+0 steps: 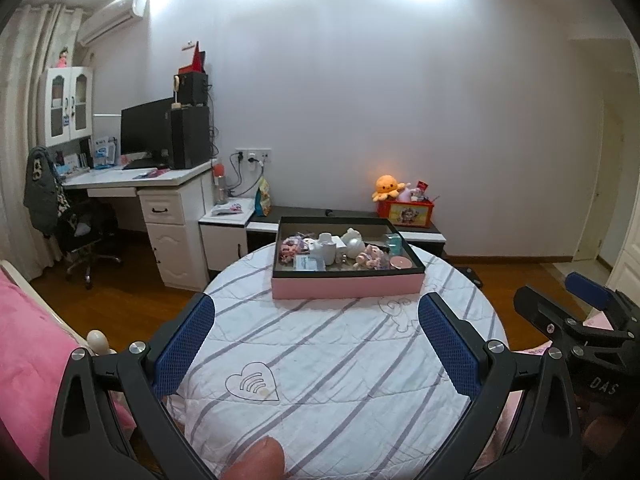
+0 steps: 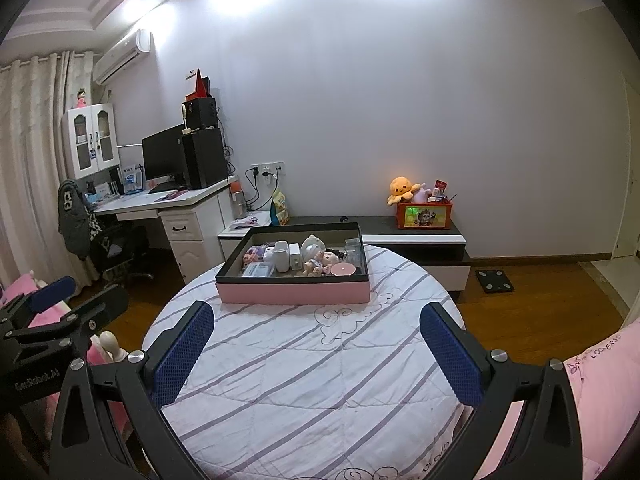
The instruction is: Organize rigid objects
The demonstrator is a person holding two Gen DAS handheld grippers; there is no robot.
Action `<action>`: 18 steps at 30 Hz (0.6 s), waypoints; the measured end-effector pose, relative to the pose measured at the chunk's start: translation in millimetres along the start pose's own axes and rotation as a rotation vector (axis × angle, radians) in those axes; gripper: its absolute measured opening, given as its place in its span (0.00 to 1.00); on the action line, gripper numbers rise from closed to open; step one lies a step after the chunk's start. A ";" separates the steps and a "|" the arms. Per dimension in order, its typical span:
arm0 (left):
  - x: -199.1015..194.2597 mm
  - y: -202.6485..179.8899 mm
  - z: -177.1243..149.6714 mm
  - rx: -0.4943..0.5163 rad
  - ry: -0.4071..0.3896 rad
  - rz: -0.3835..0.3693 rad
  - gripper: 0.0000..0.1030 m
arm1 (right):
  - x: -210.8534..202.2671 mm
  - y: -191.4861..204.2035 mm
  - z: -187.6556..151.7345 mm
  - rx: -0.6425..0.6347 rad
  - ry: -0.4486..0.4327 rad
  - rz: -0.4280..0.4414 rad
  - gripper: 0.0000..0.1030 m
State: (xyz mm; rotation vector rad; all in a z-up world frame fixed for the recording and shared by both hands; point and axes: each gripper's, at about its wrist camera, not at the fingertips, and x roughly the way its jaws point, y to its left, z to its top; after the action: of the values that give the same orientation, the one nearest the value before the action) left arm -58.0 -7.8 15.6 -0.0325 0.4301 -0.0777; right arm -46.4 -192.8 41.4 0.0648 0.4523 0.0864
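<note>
left jaws: left gripper (image 1: 316,356) is wide apart and holds nothing.
left view: pink box (image 1: 348,285) of small things sits straight ahead, far across the round counter (image 1: 320,360), long side facing us.
right jaws: right gripper (image 2: 316,356) is wide apart, holds nothing.
right view: pink box (image 2: 294,292) lies ahead, a bit left; both look about as near.

Round table (image 1: 344,360) in striped cloth, pink-sided tray (image 1: 348,285) on it

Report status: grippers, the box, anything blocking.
Left gripper open, empty. Right gripper open, empty. Pink box of small items sits untouched at the table's far edge. Nothing in the way.
</note>
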 end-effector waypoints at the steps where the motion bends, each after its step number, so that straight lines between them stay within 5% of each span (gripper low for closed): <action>1: 0.3 0.9 0.0 -0.004 0.001 -0.003 1.00 | 0.0 -0.2 0.1 0.001 -0.001 0.001 1.00; 7: 0.7 0.6 0.0 0.002 0.001 0.030 1.00 | -0.3 -1.1 -0.3 0.000 -0.001 -0.001 1.00; 18: -7.7 7.6 0.5 -0.032 -0.020 -0.026 1.00 | -0.3 -1.5 -0.4 -0.001 -0.001 0.003 1.00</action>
State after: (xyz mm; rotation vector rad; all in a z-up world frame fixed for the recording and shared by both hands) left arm -64.2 0.4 18.8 -0.0699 0.4114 -0.0958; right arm -46.7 -194.4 41.0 0.0648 0.4512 0.0899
